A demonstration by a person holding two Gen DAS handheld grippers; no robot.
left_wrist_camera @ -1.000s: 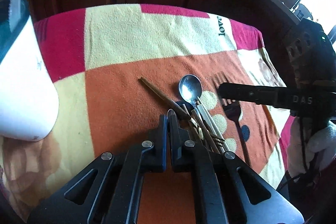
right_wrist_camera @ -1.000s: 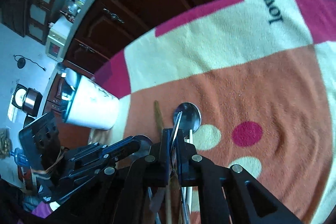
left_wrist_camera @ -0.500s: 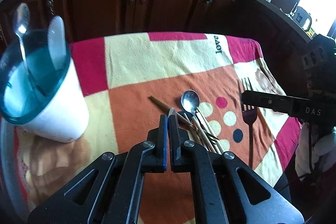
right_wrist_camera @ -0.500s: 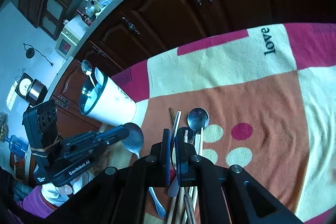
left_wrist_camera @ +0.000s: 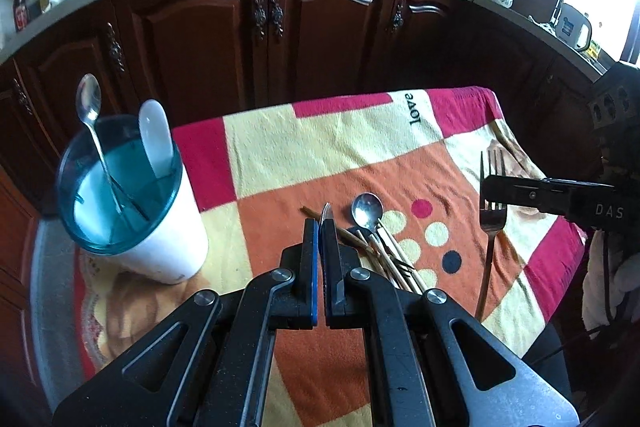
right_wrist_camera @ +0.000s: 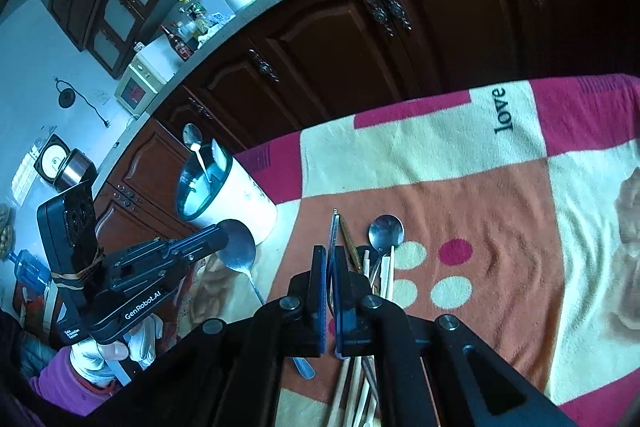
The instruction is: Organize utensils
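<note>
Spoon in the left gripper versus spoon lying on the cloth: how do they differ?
The held spoon is clamped in the left gripper near the cup; the lying spoon rests flat on the cloth among chopsticks. The held spoon's bowl looks broader, the lying spoon's smaller and rounder. Both are shiny metal.

Cloth [left_wrist_camera: 328, 155]: checked in cream, magenta and orange, with dots and black "love" lettering. Cup [left_wrist_camera: 160, 239]: white, teal translucent rim. Cabinets [left_wrist_camera: 208, 39]: dark brown.
</note>
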